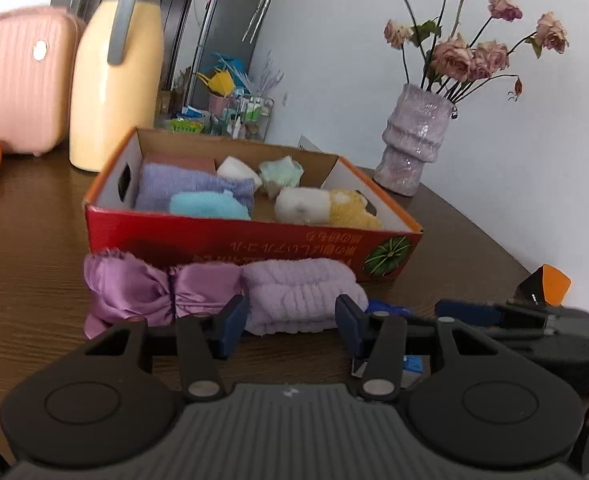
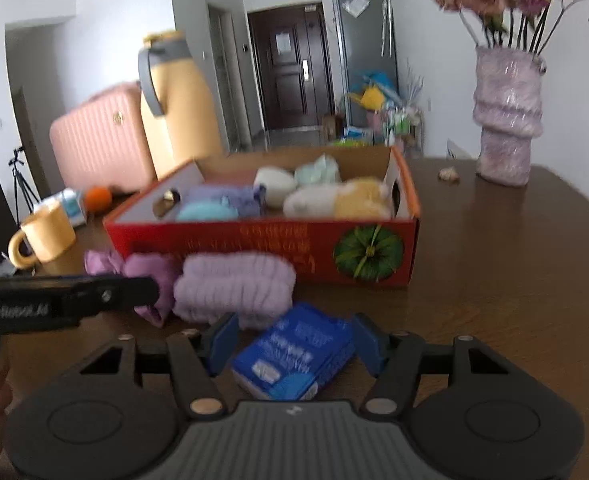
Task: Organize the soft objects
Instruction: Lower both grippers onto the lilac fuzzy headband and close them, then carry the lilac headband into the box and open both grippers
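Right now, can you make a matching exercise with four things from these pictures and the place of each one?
Things:
1. lilac fluffy roll
2. blue packet
3. turquoise cloth
4. vase with flowers

Places:
A. inside the red box, at its left side
B. on the table, between the fingers of the right gripper
C. on the table, behind the box's right end
D. on the table before the box, between the fingers of the left gripper

Pairs: 1-D, 2-B, 3-A, 4-C

Two low wrist views, both facing red box (image 1: pixel 250 236)
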A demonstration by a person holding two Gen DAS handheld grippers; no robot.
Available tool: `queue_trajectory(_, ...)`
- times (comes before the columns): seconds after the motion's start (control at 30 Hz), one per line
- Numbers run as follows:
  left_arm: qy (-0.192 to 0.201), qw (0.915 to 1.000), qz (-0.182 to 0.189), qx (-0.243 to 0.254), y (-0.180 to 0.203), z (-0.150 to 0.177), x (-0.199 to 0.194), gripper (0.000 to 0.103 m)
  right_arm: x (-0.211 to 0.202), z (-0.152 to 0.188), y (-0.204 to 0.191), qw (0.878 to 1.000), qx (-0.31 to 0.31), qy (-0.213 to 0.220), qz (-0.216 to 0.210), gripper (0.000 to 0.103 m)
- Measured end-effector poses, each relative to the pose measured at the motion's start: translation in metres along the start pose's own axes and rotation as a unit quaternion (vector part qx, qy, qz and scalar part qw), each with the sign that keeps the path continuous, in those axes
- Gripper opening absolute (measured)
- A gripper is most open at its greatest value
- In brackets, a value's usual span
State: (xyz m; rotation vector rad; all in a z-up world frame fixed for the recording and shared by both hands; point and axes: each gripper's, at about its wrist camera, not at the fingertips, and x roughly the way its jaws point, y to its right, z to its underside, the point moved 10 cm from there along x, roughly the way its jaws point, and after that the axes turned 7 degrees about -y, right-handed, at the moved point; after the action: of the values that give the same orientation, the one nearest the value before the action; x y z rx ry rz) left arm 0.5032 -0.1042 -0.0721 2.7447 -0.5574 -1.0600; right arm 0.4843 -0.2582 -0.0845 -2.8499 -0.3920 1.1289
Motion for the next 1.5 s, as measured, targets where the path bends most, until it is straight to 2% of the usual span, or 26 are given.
queue_trajectory(0.07, -0.012, 0.9999, -0.003, -0.012, -0.009, 0.006, 0.011, 0.050, 0.014, 0.009, -0.005, 1.000, -0.011, -0.014, -0.001, 0.068)
queue_trajectory(0.13, -0.020, 0.9996, -0.011, -0.016, -0.014, 0.009, 0.017, 0.050, 0.023, 0.015, -0.008, 0.999, -0.026, -0.015, 0.015, 0.075)
queue_trajectory(0.2, -0.020, 0.9995, -0.016, -0.016, -0.017, 0.010, 0.017, 0.051, 0.024, 0.014, -0.009, 0.999, -0.039, -0.007, 0.026, 0.075)
queue_trajectory(0.37, 0.004, 0.9996, -0.021, -0.019, -0.022, 0.001, 0.006, 0.053, -0.002, 0.007, 0.030, 0.992, -0.023, 0.024, 0.119, 0.076)
queue_trajectory(0.43, -0.005, 0.9997, -0.008, -0.023, -0.017, 0.000, 0.010, 0.052, -0.011, 0.000, 0.033, 0.995, -0.010, 0.045, 0.088, 0.076)
queue_trajectory(0.5, -0.024, 0.9993, 0.020, -0.023, -0.003, -0.002, 0.019, 0.052, -0.012, -0.010, 0.025, 0.998, 0.003, 0.053, 0.032, 0.075)
queue_trajectory(0.53, -0.028, 0.9990, 0.030, -0.020, 0.003, -0.004, 0.023, 0.052, -0.008, -0.015, 0.019, 0.999, 0.008, 0.054, 0.003, 0.071)
queue_trajectory(0.6, -0.023, 0.9994, 0.021, -0.017, 0.005, -0.010, 0.032, 0.052, 0.009, -0.025, 0.011, 0.998, 0.027, 0.041, -0.041, 0.063)
queue_trajectory(0.67, -0.032, 0.9989, 0.004, -0.035, -0.004, -0.012, 0.043, 0.050, 0.029, -0.030, 0.007, 0.997, 0.048, 0.018, -0.063, 0.057)
queue_trajectory(0.7, -0.039, 0.9979, 0.011, -0.051, -0.010, -0.012, 0.048, 0.048, 0.039, -0.031, 0.006, 0.996, 0.058, 0.006, -0.069, 0.056)
queue_trajectory(0.8, -0.059, 0.9928, 0.038, -0.098, -0.026, -0.009, 0.058, 0.048, 0.058, -0.030, -0.001, 0.994, 0.068, -0.014, -0.082, 0.050)
queue_trajectory(0.9, -0.058, 0.9884, 0.069, -0.122, -0.030, -0.009, 0.062, 0.027, 0.064, -0.026, -0.008, 0.991, 0.073, -0.016, -0.107, 0.034)
queue_trajectory(1.0, -0.055, 0.9891, 0.072, -0.116, -0.028, -0.009, 0.058, 0.019, 0.060, -0.025, -0.007, 0.991, 0.079, -0.019, -0.110, 0.024)
queue_trajectory(1.07, -0.052, 0.9889, 0.086, -0.109, -0.019, -0.010, 0.046, 0.019, 0.043, -0.025, -0.010, 0.991, 0.074, -0.008, -0.112, 0.023)
queue_trajectory(1.17, -0.037, 0.9927, 0.091, -0.070, 0.001, 0.000, 0.014, 0.019, 0.008, -0.011, -0.017, 0.993, 0.051, 0.016, -0.104, 0.023)
queue_trajectory(1.4, -0.046, 0.9950, 0.078, -0.041, 0.027, 0.077, -0.046, 0.018, -0.053, 0.067, -0.043, 0.994, 0.042, 0.002, -0.099, 0.023)
queue_trajectory(1.5, -0.050, 0.9940, 0.086, -0.047, 0.033, 0.094, -0.066, 0.018, -0.071, 0.088, -0.049, 0.994, 0.041, -0.004, -0.098, 0.023)
